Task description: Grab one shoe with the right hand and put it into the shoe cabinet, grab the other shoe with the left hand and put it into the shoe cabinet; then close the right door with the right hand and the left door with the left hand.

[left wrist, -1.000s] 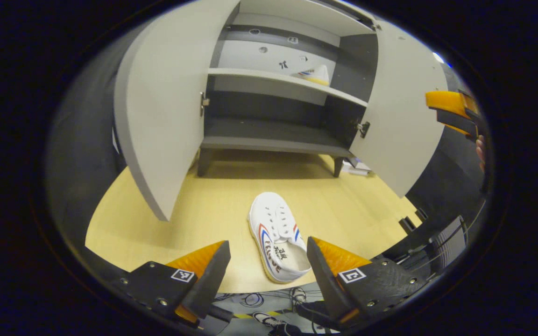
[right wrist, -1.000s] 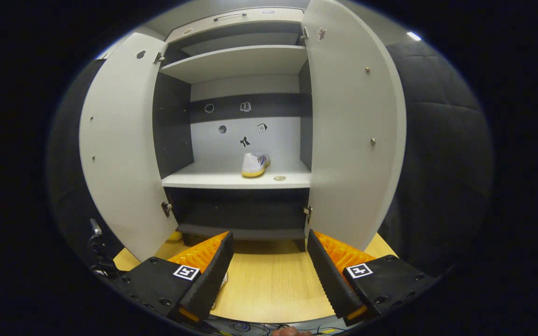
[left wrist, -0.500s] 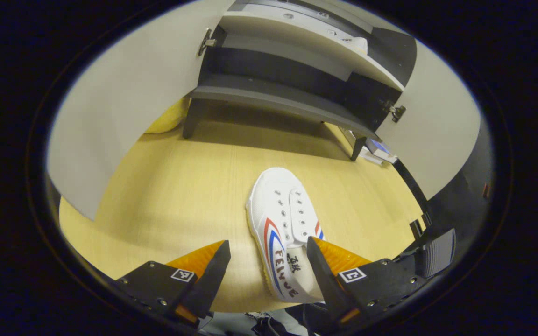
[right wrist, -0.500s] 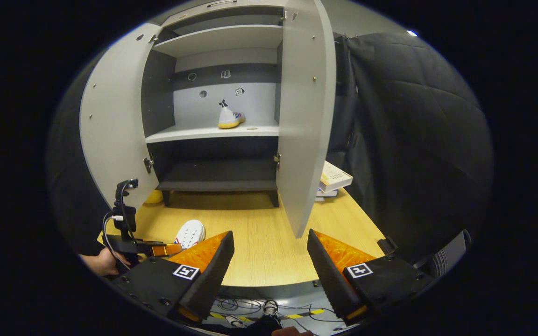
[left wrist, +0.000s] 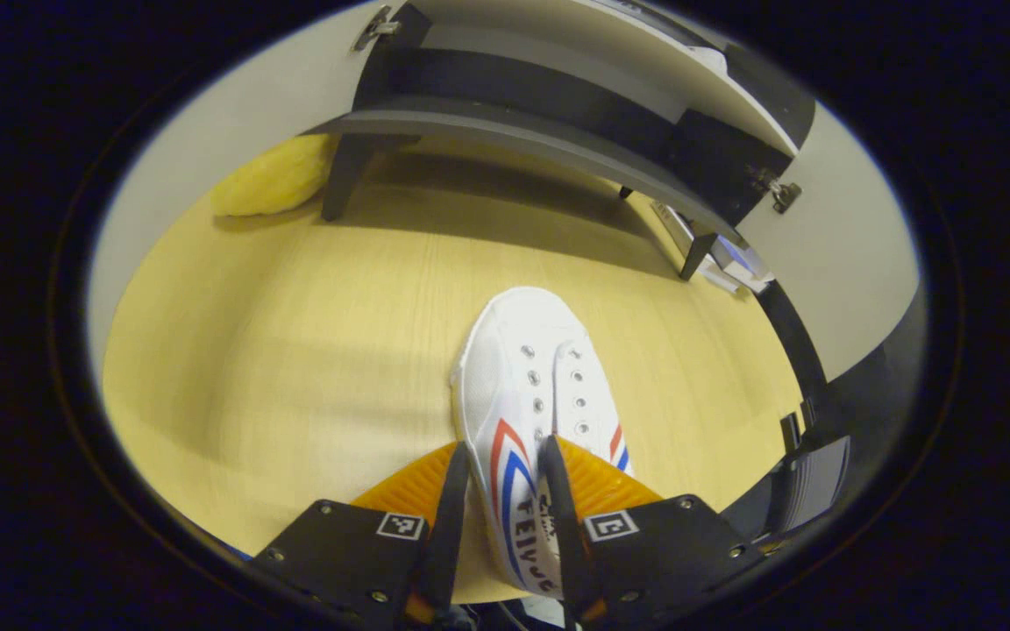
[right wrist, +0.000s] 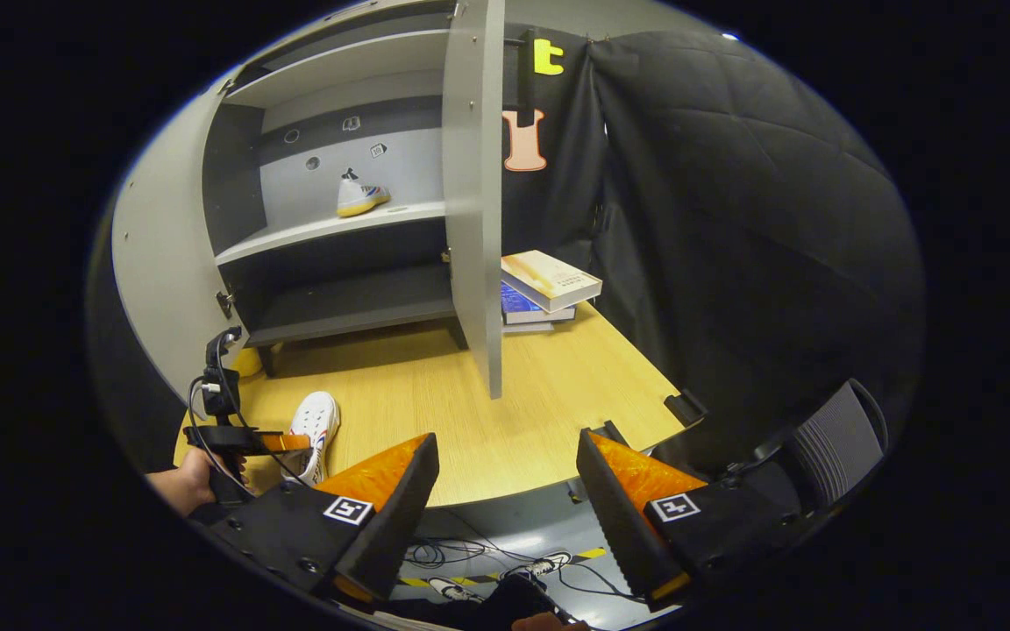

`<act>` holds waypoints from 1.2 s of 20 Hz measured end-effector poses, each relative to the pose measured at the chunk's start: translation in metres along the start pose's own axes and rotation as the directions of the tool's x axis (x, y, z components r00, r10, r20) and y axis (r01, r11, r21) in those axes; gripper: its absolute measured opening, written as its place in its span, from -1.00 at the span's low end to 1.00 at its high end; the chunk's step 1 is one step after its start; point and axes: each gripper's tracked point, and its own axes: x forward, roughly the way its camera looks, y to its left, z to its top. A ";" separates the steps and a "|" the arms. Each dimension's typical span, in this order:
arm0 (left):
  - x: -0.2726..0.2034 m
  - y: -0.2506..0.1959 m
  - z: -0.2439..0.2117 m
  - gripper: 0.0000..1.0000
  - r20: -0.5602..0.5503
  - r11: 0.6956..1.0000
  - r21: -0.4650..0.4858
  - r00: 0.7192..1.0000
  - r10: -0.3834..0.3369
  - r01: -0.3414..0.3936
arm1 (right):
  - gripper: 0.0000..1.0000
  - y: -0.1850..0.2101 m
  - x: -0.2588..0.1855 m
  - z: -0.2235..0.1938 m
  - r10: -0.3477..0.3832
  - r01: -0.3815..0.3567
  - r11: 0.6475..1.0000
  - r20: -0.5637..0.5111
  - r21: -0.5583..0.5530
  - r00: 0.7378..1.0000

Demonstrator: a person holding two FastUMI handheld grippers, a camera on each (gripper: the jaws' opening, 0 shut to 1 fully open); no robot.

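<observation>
Left gripper view: the left claw (left wrist: 505,499) is clamped on the white shoe (left wrist: 533,412) that lies on the wooden bench (left wrist: 295,350). Its two fingers press on the shoe's near side wall, one outside against the red and blue stripes, the other inside the opening by the heel. The toe points away from the claw, toward the shoe cabinet (left wrist: 522,140), and the sole rests flat on the bench. The cabinet's dark bottom board stands on short legs across the top of the view, with both pale doors swung open at either side. A yellow soft thing (left wrist: 273,175) lies beside the cabinet's left leg.

Right gripper view: the right claw (right wrist: 505,499) has its fingers wide apart and holds nothing; it hangs over the near edge of the bench (right wrist: 540,412). The other shoe (right wrist: 358,194) sits on the cabinet's pale middle shelf (right wrist: 330,230), well apart from this claw, heel toward the camera. The right door (right wrist: 472,193) is seen nearly edge-on, standing open. A stack of books (right wrist: 544,289) lies on the bench just beyond that door. Low at the left, a hand (right wrist: 181,478) holds the left claw (right wrist: 281,441) down at the white shoe (right wrist: 312,421) on the bench.
</observation>
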 end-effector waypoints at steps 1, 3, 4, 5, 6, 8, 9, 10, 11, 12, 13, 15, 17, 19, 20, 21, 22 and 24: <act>0.002 0.001 0.000 0.05 -0.005 1.000 0.003 1.000 0.009 -0.008 | 0.97 -0.001 0.000 0.000 0.002 -0.002 1.000 0.003 -0.007 1.000; -0.002 0.001 0.000 -0.02 -0.014 0.999 -0.006 0.999 0.031 -0.031 | 0.97 0.001 0.001 0.001 0.005 -0.005 1.000 0.009 -0.016 1.000; 0.003 0.001 -0.002 -0.17 -0.019 0.999 -0.017 0.999 0.038 -0.038 | 0.96 0.004 0.002 0.002 0.016 -0.016 1.000 0.010 -0.017 1.000; 0.000 0.003 0.000 -0.16 -0.016 0.999 -0.025 0.999 0.048 -0.048 | 0.97 0.007 0.003 0.002 0.029 -0.029 0.999 0.009 -0.023 1.000; 0.003 0.002 -0.003 -0.31 -0.026 0.998 -0.040 0.999 0.047 -0.048 | 0.97 0.008 0.005 0.004 0.036 -0.035 0.999 0.010 -0.039 0.999; 0.002 0.003 -0.001 -0.58 -0.026 0.997 -0.066 0.999 0.044 -0.046 | 1.00 -0.001 0.009 0.010 0.025 -0.024 0.998 0.023 -0.066 0.999; 0.002 0.004 -0.002 -0.59 -0.029 0.997 -0.063 0.999 0.038 -0.040 | 1.00 -0.005 0.010 0.016 0.020 -0.018 0.998 0.039 -0.064 0.999; -0.009 0.004 0.006 -0.59 -0.006 0.995 -0.089 0.999 0.043 -0.044 | 1.00 -0.008 0.010 0.020 0.018 -0.015 0.998 0.051 -0.055 0.999; 0.004 0.004 0.000 -0.91 -0.029 0.995 -0.084 0.998 0.047 -0.049 | 1.00 -0.010 0.010 0.023 0.018 -0.015 0.999 0.057 -0.044 0.998; 0.002 0.004 0.001 -0.88 -0.020 0.996 -0.073 0.999 0.049 -0.051 | 1.00 -0.013 0.009 0.023 0.015 -0.013 0.999 0.058 -0.037 0.998; 0.000 0.004 0.000 -0.87 -0.020 0.996 -0.063 0.998 0.056 -0.057 | 0.94 -0.016 0.008 0.023 0.012 -0.010 0.999 0.058 -0.035 0.998; -0.006 0.005 0.011 -0.88 0.007 0.997 -0.015 0.997 0.077 -0.076 | 1.00 -0.022 0.005 0.024 0.006 -0.004 0.999 0.059 -0.036 0.998; -0.012 0.006 0.024 -0.90 0.039 0.995 0.038 0.995 0.090 -0.092 | 1.00 -0.029 0.002 0.027 -0.010 0.013 0.999 0.069 -0.034 0.998; -0.020 0.008 0.034 -0.90 0.059 0.997 0.021 0.996 0.068 -0.069 | 1.00 -0.037 -0.001 0.028 -0.031 0.033 0.999 0.080 -0.025 0.996; -0.026 0.010 0.040 -0.90 0.070 0.998 0.006 0.996 0.056 -0.056 | 0.94 -0.040 -0.002 0.028 -0.040 0.042 0.999 0.082 -0.018 0.996; -0.028 0.012 0.043 -0.89 0.085 0.999 0.000 0.995 0.047 -0.047 | 0.94 -0.044 -0.002 0.026 -0.047 0.048 0.999 0.082 -0.010 0.996; -0.034 0.014 0.049 -0.90 0.101 0.999 0.003 0.994 0.041 -0.041 | 0.94 -0.046 -0.003 0.025 -0.052 0.052 0.999 0.080 -0.003 0.995; -0.044 0.013 0.060 -0.90 0.128 0.999 0.018 0.991 0.032 -0.034 | 0.94 -0.049 -0.001 0.021 -0.059 0.059 0.998 0.072 0.009 0.996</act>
